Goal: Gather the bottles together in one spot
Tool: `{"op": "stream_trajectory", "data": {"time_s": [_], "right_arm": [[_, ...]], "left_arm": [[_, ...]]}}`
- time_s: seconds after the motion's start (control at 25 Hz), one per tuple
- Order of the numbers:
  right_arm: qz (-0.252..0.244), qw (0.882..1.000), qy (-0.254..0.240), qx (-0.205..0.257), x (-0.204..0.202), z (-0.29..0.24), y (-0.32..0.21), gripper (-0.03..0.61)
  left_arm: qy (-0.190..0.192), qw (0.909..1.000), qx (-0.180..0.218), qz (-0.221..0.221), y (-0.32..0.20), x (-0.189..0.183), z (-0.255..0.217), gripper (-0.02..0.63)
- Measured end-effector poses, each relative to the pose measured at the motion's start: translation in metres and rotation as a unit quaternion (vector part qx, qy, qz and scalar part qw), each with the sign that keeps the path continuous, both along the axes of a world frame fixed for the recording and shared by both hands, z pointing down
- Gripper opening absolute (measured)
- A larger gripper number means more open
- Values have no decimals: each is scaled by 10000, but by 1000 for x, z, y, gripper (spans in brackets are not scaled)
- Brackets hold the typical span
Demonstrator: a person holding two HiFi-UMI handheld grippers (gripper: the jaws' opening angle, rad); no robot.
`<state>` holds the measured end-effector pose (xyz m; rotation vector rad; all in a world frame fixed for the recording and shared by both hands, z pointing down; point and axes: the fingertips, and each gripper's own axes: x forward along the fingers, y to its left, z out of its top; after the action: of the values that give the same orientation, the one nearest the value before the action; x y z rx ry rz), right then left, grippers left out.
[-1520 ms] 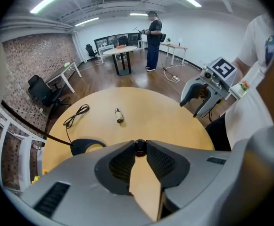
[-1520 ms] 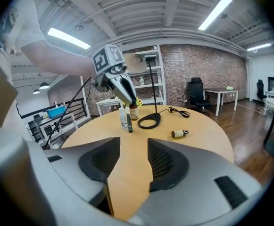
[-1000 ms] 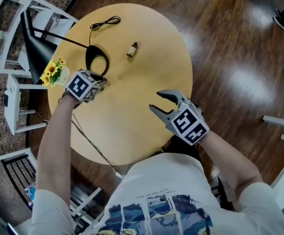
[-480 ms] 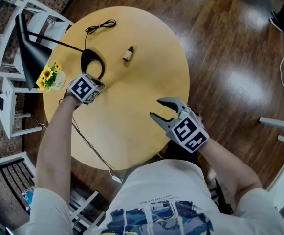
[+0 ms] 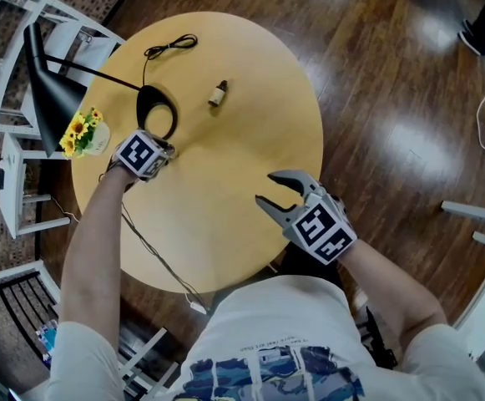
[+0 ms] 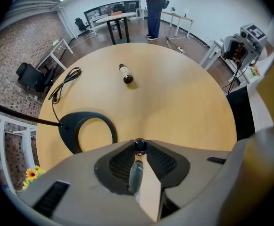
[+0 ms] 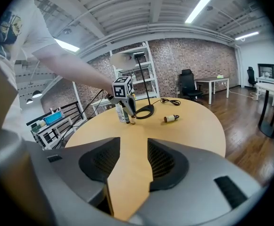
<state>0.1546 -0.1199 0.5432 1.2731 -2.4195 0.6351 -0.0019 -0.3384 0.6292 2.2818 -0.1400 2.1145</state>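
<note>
Bottle [image 6: 138, 148] in downward-tilted left gripper [image 6: 139, 144]

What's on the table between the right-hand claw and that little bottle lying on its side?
Nothing: only bare table lies between the right gripper and the lying bottle, as the head view shows.

My left arm [image 5: 92, 249] stretched out to the far left, left gripper [image 6: 139, 144] angled down, jaws pinched on a small bottle [image 6: 135, 175], right arm [image 5: 392, 274] bent near me, right gripper [image 5: 265, 189] hovering, jaws apart, empty
</note>
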Motion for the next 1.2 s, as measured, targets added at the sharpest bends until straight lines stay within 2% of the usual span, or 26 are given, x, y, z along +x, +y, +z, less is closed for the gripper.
{"op": "stream_trajectory", "data": {"time_s": [0.2, 0.64, 0.92, 1.2], "right_arm": [[-9, 10000, 45, -69, -1, 5, 1, 207], [-78, 10000, 19, -31, -9, 2, -4, 207], [-156, 9998, 87, -129, -14, 8, -8, 207], [-316, 9987, 263, -308, -27, 19, -38, 207]], "left_arm": [[409, 9985, -168, -314, -2, 10, -2, 80], [151, 9994, -99, -289, -2, -4, 2, 88], [187, 9995, 23, -268, -2, -6, -1, 124], [456, 9983, 329, -179, -5, -5, -27, 124]]}}
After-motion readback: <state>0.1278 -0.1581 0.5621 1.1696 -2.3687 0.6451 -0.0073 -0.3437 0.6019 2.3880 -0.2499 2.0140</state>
